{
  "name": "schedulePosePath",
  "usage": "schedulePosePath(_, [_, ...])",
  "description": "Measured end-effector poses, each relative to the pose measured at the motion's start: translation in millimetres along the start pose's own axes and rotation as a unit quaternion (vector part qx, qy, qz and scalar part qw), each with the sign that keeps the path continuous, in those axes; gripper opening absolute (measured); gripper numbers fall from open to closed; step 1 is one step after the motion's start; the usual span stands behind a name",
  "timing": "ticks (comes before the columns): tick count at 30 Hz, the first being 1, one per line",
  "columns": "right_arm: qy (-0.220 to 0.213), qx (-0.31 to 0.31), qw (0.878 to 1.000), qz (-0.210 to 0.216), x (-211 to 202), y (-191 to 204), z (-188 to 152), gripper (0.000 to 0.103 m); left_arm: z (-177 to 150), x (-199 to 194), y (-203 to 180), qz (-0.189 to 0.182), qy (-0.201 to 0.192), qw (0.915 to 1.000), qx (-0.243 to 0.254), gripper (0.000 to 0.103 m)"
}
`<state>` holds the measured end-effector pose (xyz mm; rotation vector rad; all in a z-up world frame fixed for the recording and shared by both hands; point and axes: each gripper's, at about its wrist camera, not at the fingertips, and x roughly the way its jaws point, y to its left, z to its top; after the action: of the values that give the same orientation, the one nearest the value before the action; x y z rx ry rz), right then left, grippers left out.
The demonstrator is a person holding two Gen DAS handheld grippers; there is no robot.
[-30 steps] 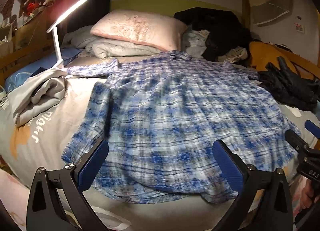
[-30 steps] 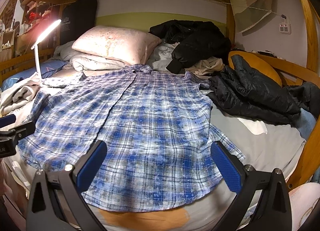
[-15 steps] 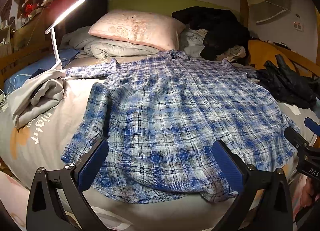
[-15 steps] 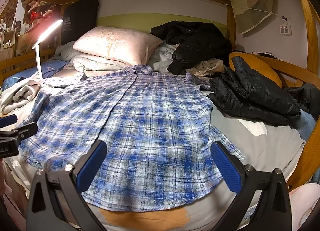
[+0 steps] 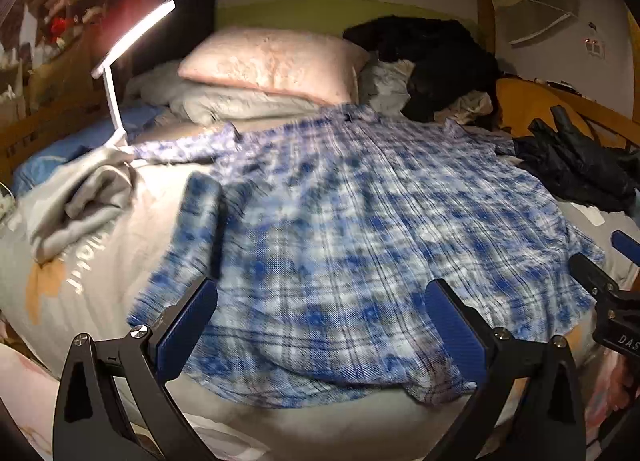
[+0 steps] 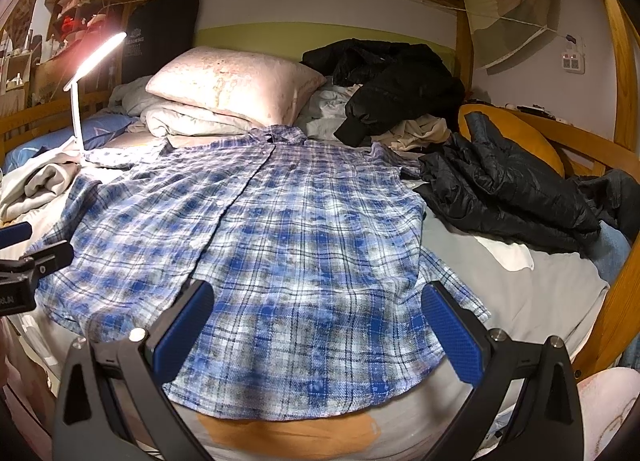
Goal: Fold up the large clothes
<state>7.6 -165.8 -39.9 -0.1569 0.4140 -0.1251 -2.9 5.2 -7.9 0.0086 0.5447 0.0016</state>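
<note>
A large blue and white plaid shirt (image 5: 360,245) lies spread flat, front up, on the bed, collar towards the pillow; it also shows in the right wrist view (image 6: 280,245). Its left sleeve lies folded along its side (image 5: 192,229). My left gripper (image 5: 320,321) is open and empty above the shirt's hem at the left. My right gripper (image 6: 318,321) is open and empty above the hem at the right. Each gripper shows at the edge of the other's view.
A pink pillow (image 6: 236,81) on folded bedding lies at the head. A black jacket (image 6: 384,81) and a dark puffer jacket (image 6: 508,193) lie to the right. A lit desk lamp (image 5: 120,73) and grey cloth (image 5: 80,197) are at the left. Wooden bed rail (image 6: 616,301) at the right.
The left wrist view has shifted slightly and is blurred by motion. The shirt and the right gripper have hardly moved. Both grippers stay open.
</note>
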Motion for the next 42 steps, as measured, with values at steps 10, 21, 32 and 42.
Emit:
schedulePosePath(10, [0.003,-0.004,1.000,-0.008,2,0,0,0.103,3,-9,-3,-0.001,-0.025,0.9997,0.008,0.103])
schedulePosePath(21, [-0.001,-0.002,1.000,-0.024,0,-1,-2,0.103,-1,3,-7,-0.005,0.007,0.9997,0.023,0.103])
schedulePosePath(32, [-0.006,-0.012,1.000,-0.023,-2,3,-1,0.103,-4,0,-16,0.013,-0.008,0.9984,0.054,0.103])
schedulePosePath(42, [0.005,0.002,1.000,-0.023,2,-3,0,0.103,-5,6,-13,0.020,0.004,0.9988,0.044,0.103])
